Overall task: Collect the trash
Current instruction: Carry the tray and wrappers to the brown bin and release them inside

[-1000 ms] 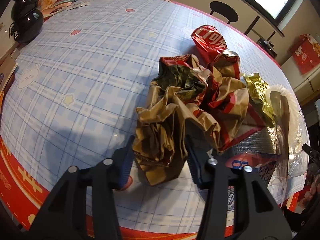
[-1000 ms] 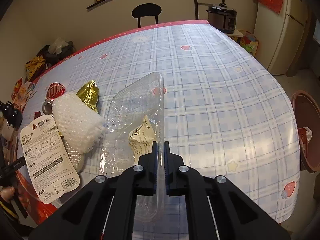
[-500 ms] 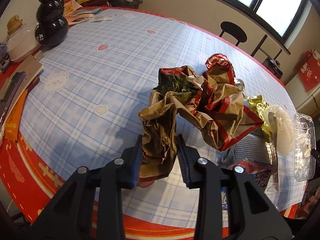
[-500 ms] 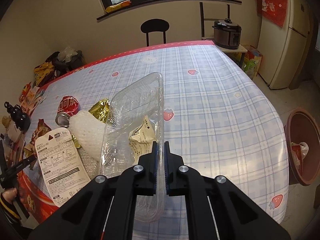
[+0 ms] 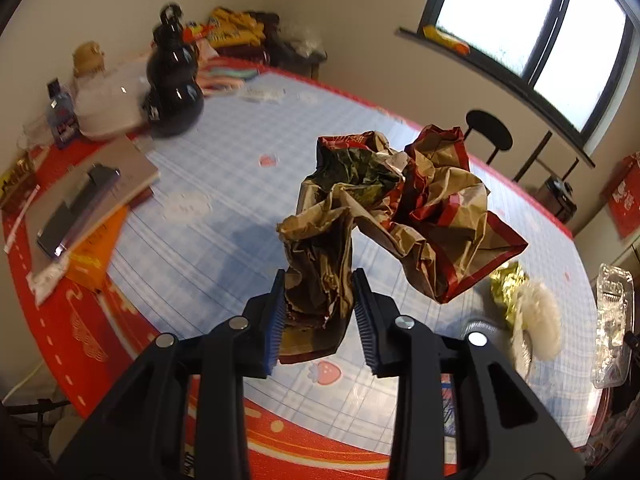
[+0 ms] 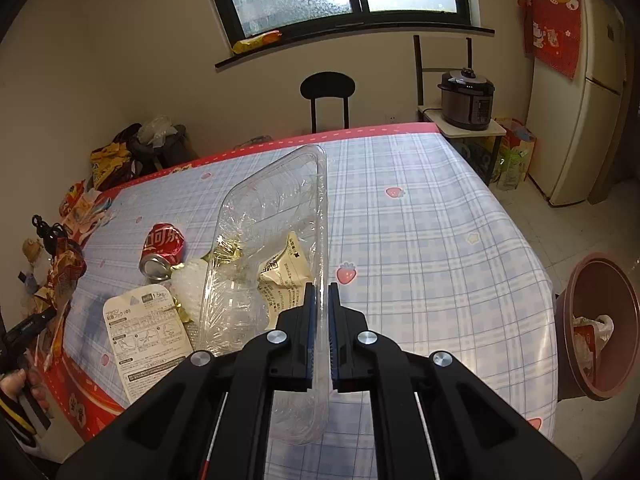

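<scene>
My left gripper (image 5: pixel 320 316) is shut on a crumpled brown and red paper bag (image 5: pixel 400 212) and holds it up above the table. My right gripper (image 6: pixel 320 316) is shut on the rim of a clear plastic tray (image 6: pixel 272 240) and holds it above the table. On the table lie a crushed red can (image 6: pixel 162 246), a white foam net (image 6: pixel 190 284), a gold foil wrapper (image 5: pixel 506 284) and a white printed package (image 6: pixel 148 336). A brown trash bin (image 6: pixel 596 328) with trash in it stands on the floor to the right of the table.
A blue checked cloth with a red border covers the table (image 6: pixel 420 240). A black gourd bottle (image 5: pixel 174 80), a notebook with a phone (image 5: pixel 84 196) and small bottles sit at the far left. A black chair (image 6: pixel 328 92), a pressure cooker (image 6: pixel 466 98) and a fridge (image 6: pixel 588 92) stand beyond.
My left gripper has closed on the paper bag and lifted it off the table. My right gripper has risen with the clear tray still in it.
</scene>
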The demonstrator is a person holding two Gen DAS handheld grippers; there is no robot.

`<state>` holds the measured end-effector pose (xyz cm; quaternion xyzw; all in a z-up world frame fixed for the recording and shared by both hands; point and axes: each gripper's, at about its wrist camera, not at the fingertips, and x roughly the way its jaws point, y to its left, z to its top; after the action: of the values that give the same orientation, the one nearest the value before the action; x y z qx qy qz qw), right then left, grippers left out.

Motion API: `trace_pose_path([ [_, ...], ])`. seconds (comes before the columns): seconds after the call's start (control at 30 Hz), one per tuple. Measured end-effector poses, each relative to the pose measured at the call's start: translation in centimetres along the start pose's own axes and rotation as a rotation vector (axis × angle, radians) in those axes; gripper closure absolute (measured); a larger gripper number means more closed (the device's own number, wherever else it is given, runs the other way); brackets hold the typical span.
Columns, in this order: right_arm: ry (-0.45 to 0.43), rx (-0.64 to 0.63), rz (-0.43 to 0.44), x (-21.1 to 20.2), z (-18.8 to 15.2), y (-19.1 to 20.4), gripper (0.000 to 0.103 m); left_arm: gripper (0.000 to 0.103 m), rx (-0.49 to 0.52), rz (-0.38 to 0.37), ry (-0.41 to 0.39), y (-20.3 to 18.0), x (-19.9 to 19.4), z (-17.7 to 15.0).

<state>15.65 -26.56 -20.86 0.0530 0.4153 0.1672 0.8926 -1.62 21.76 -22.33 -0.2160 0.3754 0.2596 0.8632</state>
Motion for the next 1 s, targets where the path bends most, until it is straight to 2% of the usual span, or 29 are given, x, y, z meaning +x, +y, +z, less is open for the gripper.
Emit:
trace_pose_path([
  [0.17, -0.055, 0.029, -0.010, -2.1, 0.8, -2.4, 0.096, 0.068, 0.017, -0.017, -0.087, -1.8, -3.7, 2.0],
  [0.3, -0.092, 0.077, -0.050, -3.8, 1.0, -6.2, 0.096, 0.068, 0.048, -0.069, -0.132, -5.5, -5.7, 3.0],
  [0.53, -0.133, 0.195, -0.197, -6.9, -0.5, -16.8, 0.096, 0.068, 0.142, -0.176, -0.115, -14.4, -6.9, 2.0],
  [0.73, -0.117, 0.321, -0.369, -9.1, -3.0, -28.2, 0.096, 0.068, 0.242, -0.255, -0.079, -22.9, -7.4, -0.3],
  [0.83, -0.105, 0.360, -0.434, -9.6, -3.6, -32.7, 0.096, 0.068, 0.291, -0.289, -0.066, -26.7, -7.7, -1.8],
  [0.93, -0.088, 0.387, -0.457, -9.8, -3.8, -35.8, 0.089, 0.068, 0.337, -0.318, -0.053, -29.8, -8.1, -3.4],
  [1.0, -0.097, 0.407, -0.458, -10.3, -3.7, -37.2, 0.076, 0.068, 0.361, -0.339, -0.043, -31.6, -8.4, -4.6],
])
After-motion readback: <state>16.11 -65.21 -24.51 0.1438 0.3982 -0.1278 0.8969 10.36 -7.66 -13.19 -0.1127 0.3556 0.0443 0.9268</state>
